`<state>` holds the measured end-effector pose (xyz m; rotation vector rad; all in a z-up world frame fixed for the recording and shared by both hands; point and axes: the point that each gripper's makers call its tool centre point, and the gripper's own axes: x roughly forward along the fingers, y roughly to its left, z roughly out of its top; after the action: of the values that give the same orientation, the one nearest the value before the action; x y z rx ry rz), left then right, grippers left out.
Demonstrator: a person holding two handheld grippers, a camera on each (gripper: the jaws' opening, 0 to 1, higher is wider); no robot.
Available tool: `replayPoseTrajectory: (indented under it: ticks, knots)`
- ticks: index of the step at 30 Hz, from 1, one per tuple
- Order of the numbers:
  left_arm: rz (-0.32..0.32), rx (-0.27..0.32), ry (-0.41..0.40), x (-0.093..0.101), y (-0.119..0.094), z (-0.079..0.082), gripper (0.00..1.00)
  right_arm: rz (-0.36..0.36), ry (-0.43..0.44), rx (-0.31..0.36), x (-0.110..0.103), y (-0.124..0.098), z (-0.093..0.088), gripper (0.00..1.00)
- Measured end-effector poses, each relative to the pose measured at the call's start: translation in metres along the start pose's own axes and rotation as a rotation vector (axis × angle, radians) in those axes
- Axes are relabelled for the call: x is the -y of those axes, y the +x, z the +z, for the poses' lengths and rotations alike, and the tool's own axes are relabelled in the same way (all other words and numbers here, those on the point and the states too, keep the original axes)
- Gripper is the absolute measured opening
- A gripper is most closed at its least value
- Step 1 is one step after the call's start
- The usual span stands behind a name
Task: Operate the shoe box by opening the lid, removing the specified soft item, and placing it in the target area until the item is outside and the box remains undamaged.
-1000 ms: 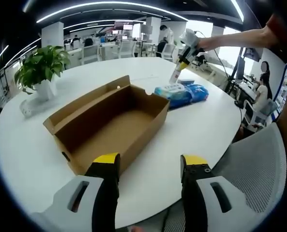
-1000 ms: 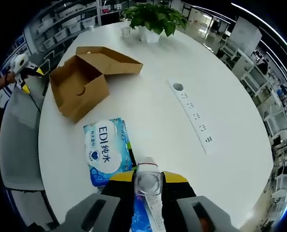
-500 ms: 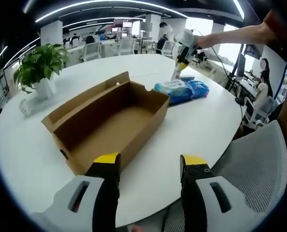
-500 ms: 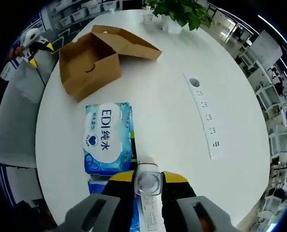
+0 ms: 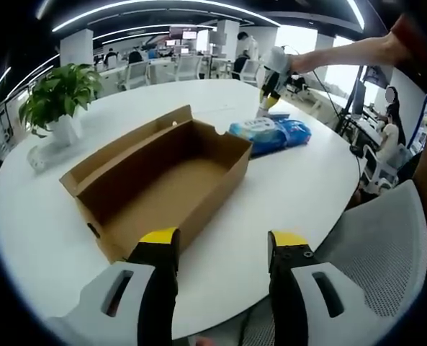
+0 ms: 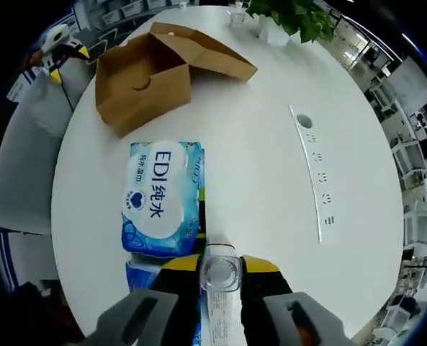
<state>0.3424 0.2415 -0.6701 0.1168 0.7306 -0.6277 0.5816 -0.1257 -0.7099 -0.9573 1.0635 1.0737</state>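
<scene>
The brown cardboard shoe box point(image 5: 163, 180) lies open on the round white table, its lid folded back and its inside bare. My left gripper point(image 5: 224, 249) hovers open before the box's near end. Beyond the box lies a blue soft wipes pack point(image 5: 271, 135). Above it, my right gripper point(image 5: 273, 68) hangs from an outstretched arm. In the right gripper view my right gripper point(image 6: 220, 261) is shut on a white tube with a clear cap point(image 6: 222, 285), just above the wipes pack point(image 6: 159, 198). The box point(image 6: 155, 76) and left gripper point(image 6: 62, 47) are farther off.
A potted plant point(image 5: 58, 97) stands at the table's far left side. A white power strip point(image 6: 314, 173) lies along the table right of the wipes. A grey mesh chair point(image 5: 375, 252) stands by the near table edge. A second blue pack point(image 6: 145, 274) lies beside the gripper.
My right gripper has risen with the tube and its view now looks down from higher up. The box, the wipes pack and my left gripper stay put.
</scene>
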Motion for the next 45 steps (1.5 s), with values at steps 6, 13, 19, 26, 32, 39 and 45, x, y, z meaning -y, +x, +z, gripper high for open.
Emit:
replayPoseTrajectory:
  ticks: [6,13,19,26,32,39,45]
  knots:
    - [-0.003,-0.004,0.0,0.001,0.001,-0.002,0.49,0.014,-0.033,-0.01,-0.002,-0.001,0.002,0.16]
    - [0.001,-0.007,0.0,0.0,-0.001,-0.003,0.49,0.011,-0.052,-0.016,0.001,0.0,0.002,0.17]
    - [0.005,-0.007,-0.003,-0.002,-0.003,-0.005,0.49,0.008,-0.051,-0.021,0.004,0.0,0.0,0.17]
    - [0.003,-0.008,-0.001,0.0,-0.002,-0.005,0.49,-0.001,-0.052,-0.022,0.007,0.001,-0.001,0.17]
    - [0.001,-0.01,-0.002,0.0,-0.001,-0.006,0.49,0.0,-0.054,-0.022,0.007,0.0,-0.002,0.17]
    - [-0.001,-0.011,-0.002,0.0,-0.001,-0.006,0.49,-0.002,-0.051,-0.02,0.008,-0.001,-0.002,0.19]
    - [-0.001,-0.012,-0.004,0.0,-0.002,-0.007,0.49,-0.01,-0.046,-0.019,0.009,-0.002,-0.002,0.21]
